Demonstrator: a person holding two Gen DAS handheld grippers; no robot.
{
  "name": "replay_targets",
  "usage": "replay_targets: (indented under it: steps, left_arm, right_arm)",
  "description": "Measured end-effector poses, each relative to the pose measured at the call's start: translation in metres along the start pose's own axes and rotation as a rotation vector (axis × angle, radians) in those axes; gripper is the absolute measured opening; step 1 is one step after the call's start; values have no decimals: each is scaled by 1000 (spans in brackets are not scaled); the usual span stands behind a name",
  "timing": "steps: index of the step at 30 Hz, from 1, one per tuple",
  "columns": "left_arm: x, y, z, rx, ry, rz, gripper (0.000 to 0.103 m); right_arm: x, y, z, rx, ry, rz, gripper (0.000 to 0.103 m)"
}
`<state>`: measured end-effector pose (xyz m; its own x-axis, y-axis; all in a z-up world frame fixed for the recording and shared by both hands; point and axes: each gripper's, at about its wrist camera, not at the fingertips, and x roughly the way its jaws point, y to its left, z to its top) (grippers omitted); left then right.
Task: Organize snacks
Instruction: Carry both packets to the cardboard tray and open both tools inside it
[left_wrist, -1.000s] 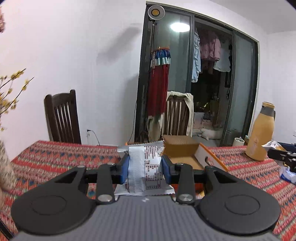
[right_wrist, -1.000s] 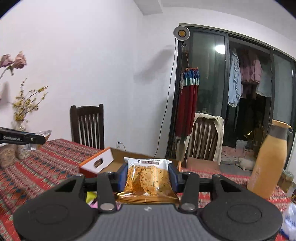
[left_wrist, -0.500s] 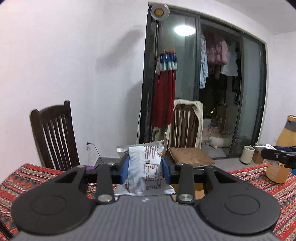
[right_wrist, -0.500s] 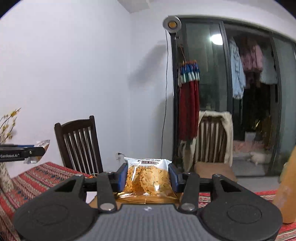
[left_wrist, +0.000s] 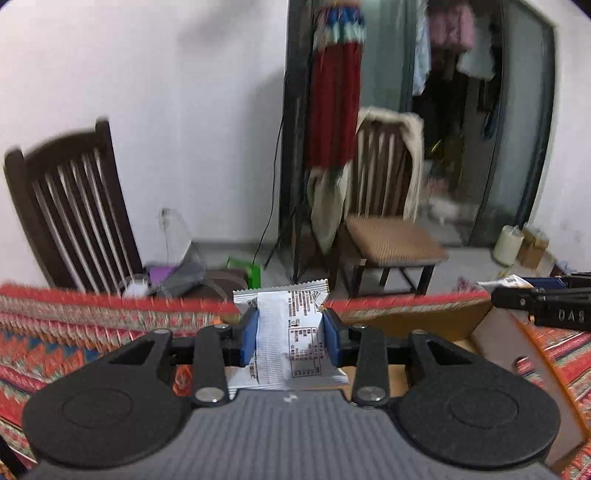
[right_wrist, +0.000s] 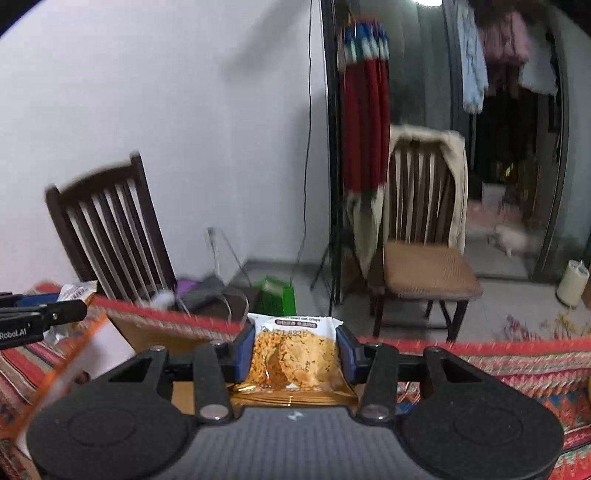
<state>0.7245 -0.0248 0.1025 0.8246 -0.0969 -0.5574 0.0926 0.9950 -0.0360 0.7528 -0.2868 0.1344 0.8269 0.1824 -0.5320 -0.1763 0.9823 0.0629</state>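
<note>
My left gripper (left_wrist: 290, 338) is shut on a silver-white snack packet (left_wrist: 286, 332) with printed text, held upright between its blue pads. My right gripper (right_wrist: 295, 354) is shut on a clear-and-gold packet of golden oat crisps (right_wrist: 293, 356). Both hang over the far part of the patterned red tablecloth (left_wrist: 74, 332). An open cardboard box (left_wrist: 424, 321) with an orange-edged flap lies just under and right of the left gripper; in the right wrist view the same box (right_wrist: 147, 336) shows low on the left. Each gripper appears at the other view's edge.
Past the table's far edge stand a dark wooden chair (left_wrist: 70, 206) and a cushioned chair (left_wrist: 391, 236) draped with a cloth, near glass doors. Bags (right_wrist: 277, 295) and cables lie on the floor. The views are blurred by motion.
Both grippers have swept forward across the table toward its far edge and tilted down, each still gripping its packet. The yellow bottle and the flower vase have left view.
</note>
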Motion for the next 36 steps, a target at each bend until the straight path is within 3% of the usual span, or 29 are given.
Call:
replay_targets:
  steps: [6, 7, 9, 11, 13, 21, 23, 27, 36]
  left_arm:
    - [49, 14, -16, -3, 139, 26, 38]
    - [50, 17, -16, -14, 155, 16, 40]
    - [48, 19, -15, -16, 140, 2, 57]
    - [47, 17, -17, -3, 132, 1, 69]
    - [46, 13, -18, 7, 126, 6, 73]
    - [40, 5, -19, 15, 118, 26, 73]
    - [37, 0, -20, 37, 113, 37, 77]
    - [28, -2, -20, 27, 109, 48, 78]
    - [-27, 0, -26, 12, 94, 35, 81]
  right_arm:
    - [56, 8, -22, -38, 163, -43, 45]
    - [63, 9, -25, -43, 183, -41, 46]
    - [72, 8, -30, -30, 212, -35, 50]
    - [70, 1, -29, 9, 190, -32, 62]
    - [69, -2, -30, 26, 175, -27, 62]
    - [65, -1, -30, 3, 180, -29, 67]
    - [63, 1, -30, -10, 175, -31, 77]
    - [59, 5, -28, -35, 175, -46, 81]
    - [15, 7, -35, -7, 161, -59, 84]
